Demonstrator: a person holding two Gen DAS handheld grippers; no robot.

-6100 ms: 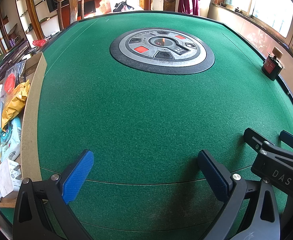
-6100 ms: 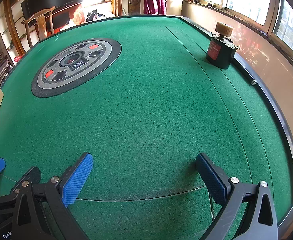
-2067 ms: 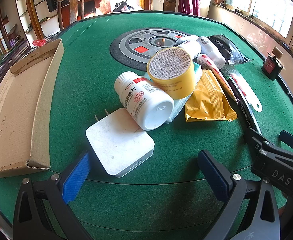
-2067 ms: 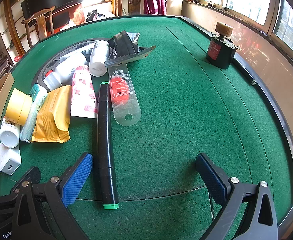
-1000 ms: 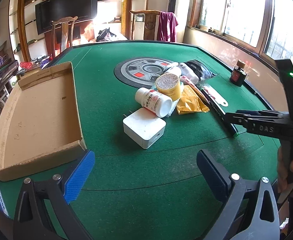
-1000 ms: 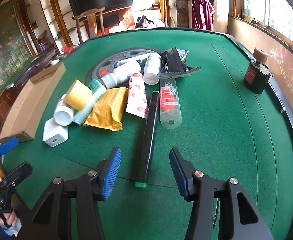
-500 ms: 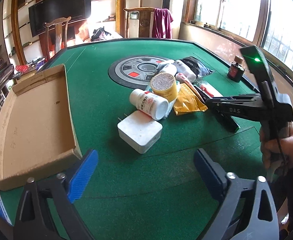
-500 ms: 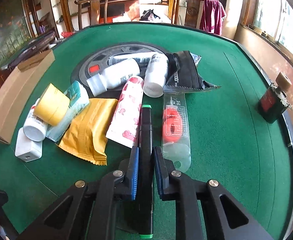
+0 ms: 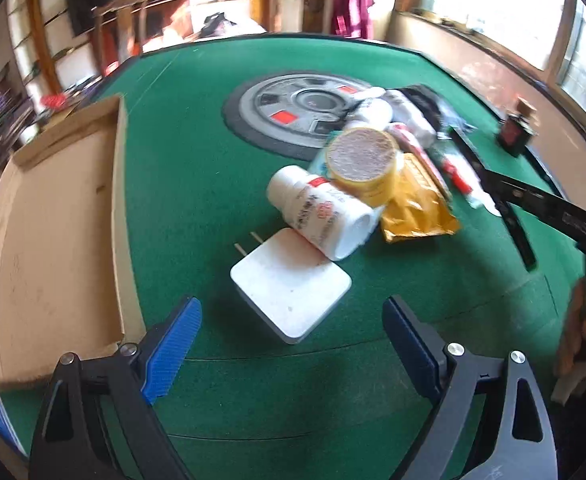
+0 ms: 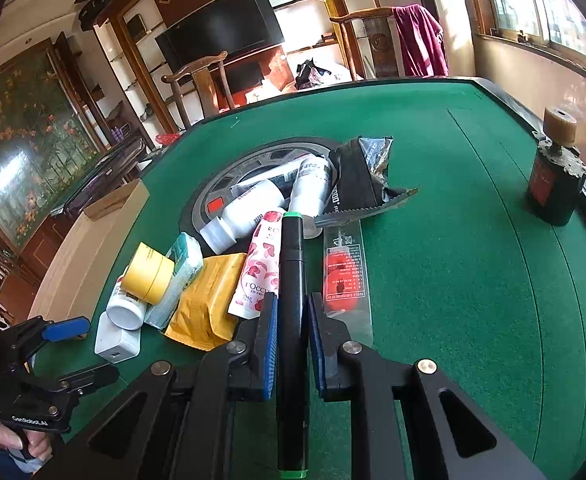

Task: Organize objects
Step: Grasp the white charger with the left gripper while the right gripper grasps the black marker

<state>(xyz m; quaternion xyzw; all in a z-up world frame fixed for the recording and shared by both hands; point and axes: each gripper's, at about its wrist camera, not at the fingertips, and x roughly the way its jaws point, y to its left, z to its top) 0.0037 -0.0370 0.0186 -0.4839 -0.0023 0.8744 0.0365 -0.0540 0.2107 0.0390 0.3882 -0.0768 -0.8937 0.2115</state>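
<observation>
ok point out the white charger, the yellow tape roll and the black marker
white charger [image 9: 291, 284], left wrist view, flat top face
yellow tape roll [image 9: 363, 166], left wrist view, upper face
black marker [image 10: 291, 264], right wrist view, barrel

home game room: green mahjong table [image 10: 453, 240], television [image 10: 221, 36], wooden chairs [image 10: 201, 80].

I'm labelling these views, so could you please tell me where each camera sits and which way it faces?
Left wrist: on the left gripper, looking down over its open fingers at the white charger; a hand shows at right.
Right wrist: on the right gripper, looking along the black marker its fingers clamp; the other hand shows lower left.
Shared: the charger, yellow tape roll, cardboard tray.
</observation>
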